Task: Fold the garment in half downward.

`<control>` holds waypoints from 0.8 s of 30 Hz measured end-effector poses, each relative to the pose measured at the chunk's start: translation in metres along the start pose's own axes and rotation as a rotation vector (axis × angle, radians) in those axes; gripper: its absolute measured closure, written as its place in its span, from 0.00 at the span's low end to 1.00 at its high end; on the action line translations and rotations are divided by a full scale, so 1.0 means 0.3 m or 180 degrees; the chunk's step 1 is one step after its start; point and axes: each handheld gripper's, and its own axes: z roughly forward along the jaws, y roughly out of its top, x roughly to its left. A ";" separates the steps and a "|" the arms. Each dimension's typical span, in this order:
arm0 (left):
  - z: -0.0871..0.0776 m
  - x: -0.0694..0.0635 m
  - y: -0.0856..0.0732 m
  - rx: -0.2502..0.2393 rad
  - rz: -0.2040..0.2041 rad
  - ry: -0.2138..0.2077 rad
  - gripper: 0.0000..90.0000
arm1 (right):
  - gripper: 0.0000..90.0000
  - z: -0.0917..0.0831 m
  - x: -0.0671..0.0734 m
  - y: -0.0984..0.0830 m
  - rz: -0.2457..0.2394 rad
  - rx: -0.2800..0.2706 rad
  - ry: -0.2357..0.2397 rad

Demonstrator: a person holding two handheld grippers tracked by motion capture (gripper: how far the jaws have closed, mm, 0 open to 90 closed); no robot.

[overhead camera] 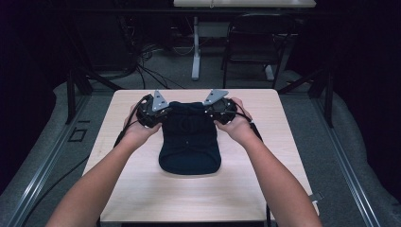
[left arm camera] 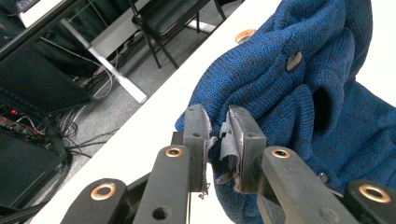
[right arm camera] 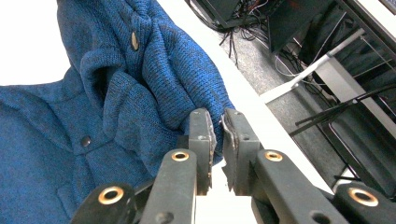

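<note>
- A blue knit cardigan (overhead camera: pixel 189 142) lies in the middle of the pale bench (overhead camera: pixel 142 189), its rounded near end flat on the top and its far end bunched up between the two hands.
- The left gripper (overhead camera: pixel 152 111) is at the cardigan's far left corner, with the person's left hand (overhead camera: pixel 138 130) wrapped around it.
- In the left gripper view, its fingers (left arm camera: pixel 195 135) are closed on a fold of the knit (left arm camera: pixel 280 93); the cloth edge is pinched between the pads and raised off the bench.
- A tan button (left arm camera: pixel 293 60) shows on the gathered cloth above that grip.
- The right gripper (overhead camera: pixel 221 111) is at the far right corner, held by the right hand (overhead camera: pixel 239 127).
- In the right gripper view, its fingers (right arm camera: pixel 201 135) are nearly together and clamp the knit's edge (right arm camera: pixel 140 93); a thin strip of cloth sits in the narrow gap.
- A tan button (right arm camera: pixel 134 40) and a dark snap (right arm camera: pixel 85 140) show on the front of the cloth there.
- The two grippers are level with each other, with the bunched cloth spanning the space between them.
- Beyond the bench's far edge stand a chair (overhead camera: pixel 257 40) and a desk leg (overhead camera: pixel 195 47), with cables (overhead camera: pixel 142 66) on the grey floor.
</note>
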 end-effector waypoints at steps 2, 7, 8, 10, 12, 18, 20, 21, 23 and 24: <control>-0.004 -0.001 0.000 0.0006 0.0010 -0.0009 0.87 | 0.91 -0.003 -0.001 0.000 -0.0005 0.0002 0.0006; -0.019 -0.015 -0.008 -0.0004 -0.0004 -0.0061 0.87 | 0.92 -0.014 0.012 -0.007 -0.0038 0.0006 0.0037; -0.022 -0.019 -0.013 0.0003 -0.0004 -0.0082 0.87 | 0.92 -0.017 0.018 -0.008 -0.0055 0.0010 0.0038; -0.030 -0.032 -0.026 -0.0001 0.0008 -0.0099 0.87 | 0.93 -0.029 0.030 -0.012 -0.0102 0.0017 0.0063; -0.037 -0.047 -0.040 0.0014 0.0032 -0.0131 0.88 | 0.95 -0.039 0.044 -0.020 -0.0119 0.0027 0.0105; -0.063 -0.099 -0.087 -0.0012 0.0065 -0.0247 0.88 | 0.95 -0.066 0.107 -0.063 -0.0230 0.0082 0.0193; -0.071 -0.114 -0.105 -0.0013 0.0064 -0.0306 0.88 | 0.95 -0.080 0.128 -0.078 -0.0263 0.0075 0.0238; -0.074 -0.126 -0.116 -0.0019 0.0093 -0.0328 0.88 | 0.95 -0.086 0.137 -0.084 -0.0275 0.0072 0.0263; -0.079 -0.138 -0.125 -0.0020 0.0107 -0.0348 0.88 | 0.95 -0.100 0.156 -0.097 -0.0287 0.0079 0.0300; -0.084 -0.147 -0.131 -0.0012 0.0091 -0.0378 0.88 | 0.95 -0.104 0.163 -0.102 -0.0294 0.0088 0.0313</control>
